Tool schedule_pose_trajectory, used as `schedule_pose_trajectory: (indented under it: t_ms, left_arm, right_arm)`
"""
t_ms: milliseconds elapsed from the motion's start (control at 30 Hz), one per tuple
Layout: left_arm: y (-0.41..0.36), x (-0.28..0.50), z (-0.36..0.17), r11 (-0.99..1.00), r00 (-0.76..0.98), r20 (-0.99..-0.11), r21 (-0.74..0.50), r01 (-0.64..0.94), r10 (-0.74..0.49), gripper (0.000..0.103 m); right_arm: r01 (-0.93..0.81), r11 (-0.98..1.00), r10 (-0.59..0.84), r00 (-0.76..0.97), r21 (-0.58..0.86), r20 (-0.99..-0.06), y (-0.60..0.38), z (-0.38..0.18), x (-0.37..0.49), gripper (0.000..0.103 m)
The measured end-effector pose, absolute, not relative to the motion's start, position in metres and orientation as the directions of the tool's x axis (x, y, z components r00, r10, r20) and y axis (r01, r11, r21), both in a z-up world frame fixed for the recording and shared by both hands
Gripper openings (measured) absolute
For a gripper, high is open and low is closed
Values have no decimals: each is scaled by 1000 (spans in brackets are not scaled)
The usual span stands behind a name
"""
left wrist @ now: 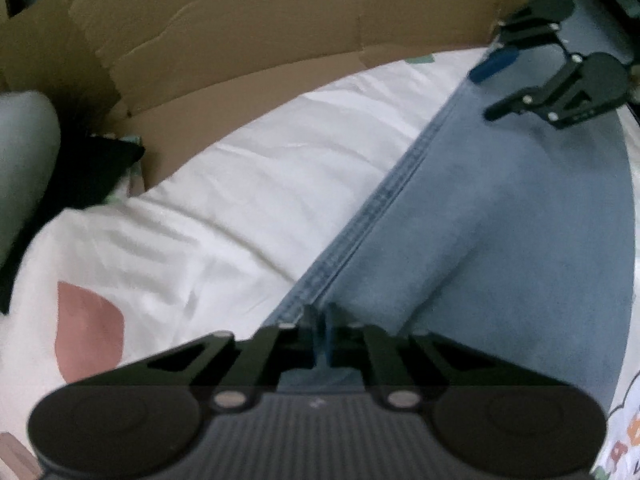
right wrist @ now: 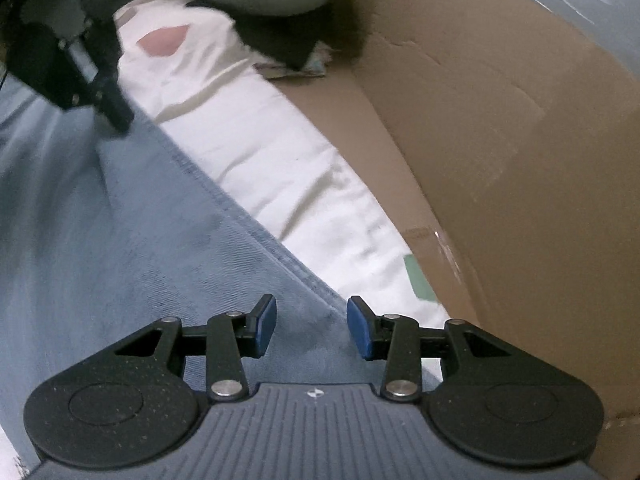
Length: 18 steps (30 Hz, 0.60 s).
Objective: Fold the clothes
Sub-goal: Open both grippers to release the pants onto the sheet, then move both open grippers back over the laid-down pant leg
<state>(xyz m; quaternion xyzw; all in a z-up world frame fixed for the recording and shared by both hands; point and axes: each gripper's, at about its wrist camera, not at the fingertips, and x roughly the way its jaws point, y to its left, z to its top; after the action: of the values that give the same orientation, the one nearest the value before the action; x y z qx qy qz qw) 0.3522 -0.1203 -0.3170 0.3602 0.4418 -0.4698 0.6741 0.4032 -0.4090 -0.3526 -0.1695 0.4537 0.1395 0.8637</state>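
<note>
A: Right, nearest the left wrist camera, the left gripper [left wrist: 319, 330] has its jaws pressed together on the stitched side seam of the jeans [left wrist: 500, 216]. A sliver of denim shows between the blue pads, so I'd call it a pinch on that edge.

B: And the jeans themselves?

A: Spread flat on the white sheet [left wrist: 224, 200], the seam running from near centre away to the far right. Beyond the sheet, a cardboard box [left wrist: 240, 40] stands along the far side.

B: The other hand?

A: The right gripper [right wrist: 311, 328] is further along the same edge, tilted steeply down, jaws spread, hovering over the denim just by the seam. The pads don't look to be touching the cloth yet.

B: So which step is this?

A: My guess: taking hold of one long edge at two points, ready to fold the jeans lengthwise. One end is gripped; the other isn't.

B: Next?

A: The right needs to drop onto the seam and close, catching both layers, before either hand lifts. Otherwise the leg would likely sag and twist.
</note>
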Motion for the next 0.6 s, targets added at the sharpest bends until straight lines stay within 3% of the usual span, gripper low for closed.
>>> schedule_pose_trajectory:
  t_ms: [267, 300, 367, 400, 600]
  left_arm:
    - [-114, 350, -296, 279, 201, -903, 95, 956, -379, 2]
    - [-115, 349, -294, 279, 211, -899, 105, 955, -384, 2]
    - [-115, 348, -294, 273, 222, -894, 118, 955, -390, 2]
    - [-115, 348, -294, 273, 225, -892, 121, 954, -392, 2]
    - [-114, 351, -298, 298, 244, -882, 125, 946, -403, 2]
  right_arm:
    - [-506, 838, 66, 462, -202, -884, -404, -364, 421, 45]
    - [-511, 836, 65, 456, -201, -888, -403, -364, 422, 41]
    - [-520, 831, 63, 443, -199, -895, -402, -365, 422, 6]
    - [-535, 817, 50, 439, -217, -897, -400, -366, 421, 1]
    - [-526, 815, 39, 471, -245, -881, -404, -354, 413, 0]
